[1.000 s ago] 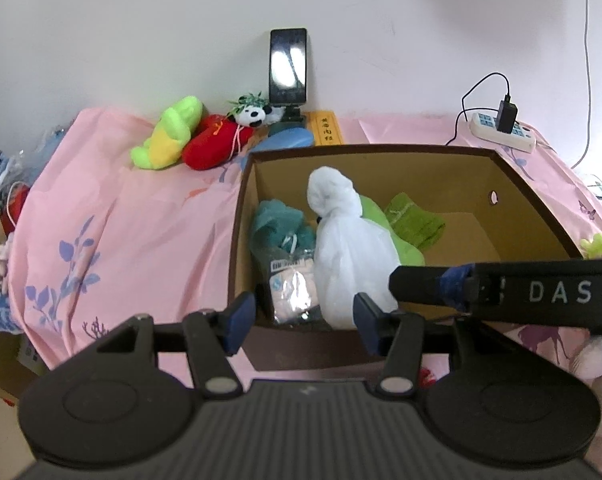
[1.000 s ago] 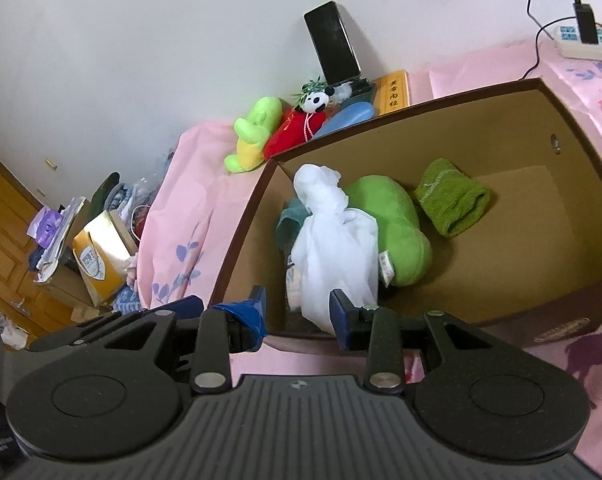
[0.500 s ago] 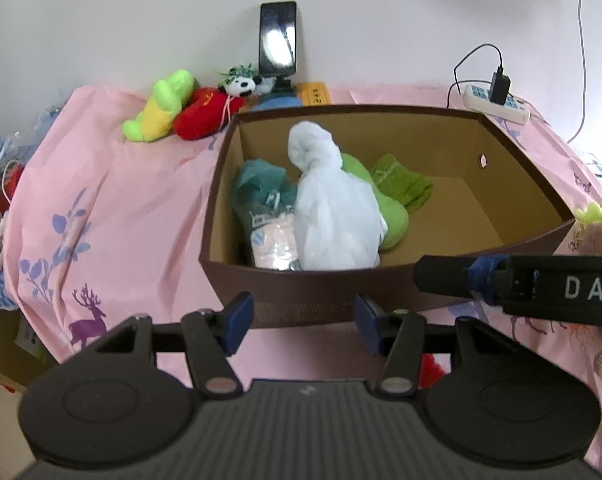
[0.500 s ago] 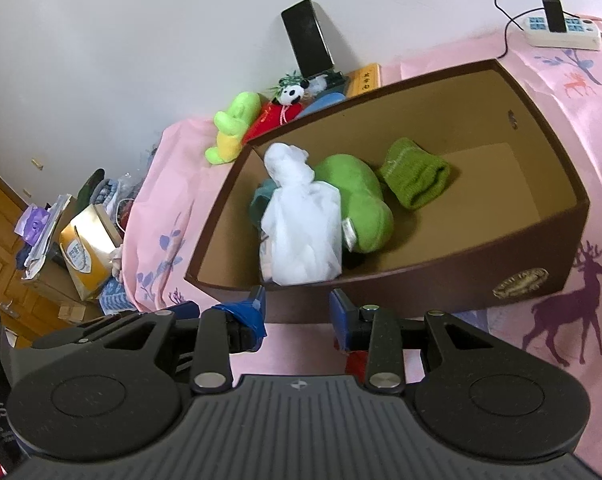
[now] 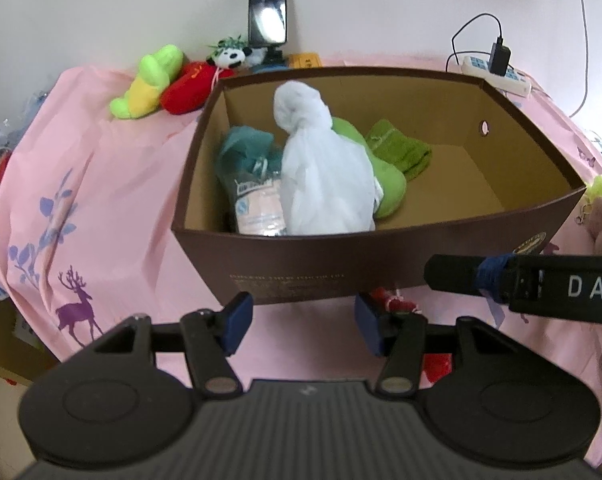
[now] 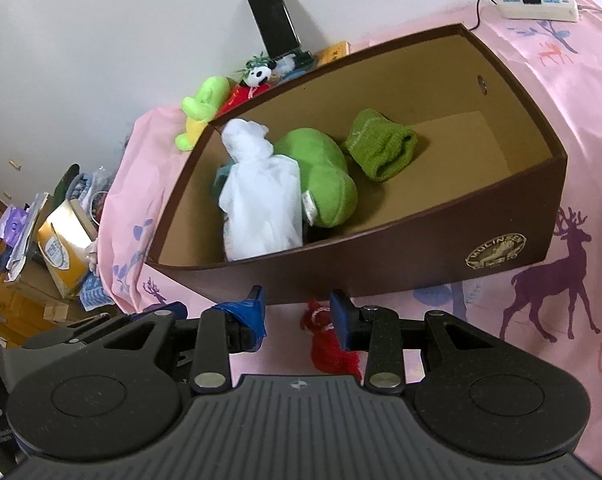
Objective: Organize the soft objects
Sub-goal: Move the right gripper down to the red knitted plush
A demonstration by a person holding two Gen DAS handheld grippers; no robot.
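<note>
**Both grippers empty in front of the box**

Your left gripper [image 5: 303, 322] hangs in front of the box's [image 5: 301, 264] near wall, jaws spread wide, nothing between them. Your right gripper [image 6: 297, 314] sits at the same wall, jaws also spread and empty; in the left view its black body comes in from 3 o'clock.

Inside the box, the white bag [image 5: 321, 176] stands upright at the left end, its knotted top leaning toward 12 o'clock. At its 9 o'clock a teal bundle [image 5: 243, 148] lies over a clear packet [image 5: 259, 208], both against the left wall. At the bag's 3 o'clock the green plush [image 6: 321, 176] touches it, and beyond that, toward 2 o'clock, the green towel [image 6: 381, 148] lies on the box floor. The right half of the floor shows bare cardboard.

On the pink cloth [image 5: 101, 184] just in front of the box, a red toy [image 6: 329, 344] lies close under your right gripper's fingers, partly hidden by them.

Behind the box at 11 o'clock, a lime plush [image 5: 149, 76], a red plush [image 5: 187, 88] and a small panda [image 5: 231, 56] lie huddled together below the phone [image 5: 268, 8] propped against the wall. A power strip [image 5: 497, 74] lies at 1 o'clock.
</note>
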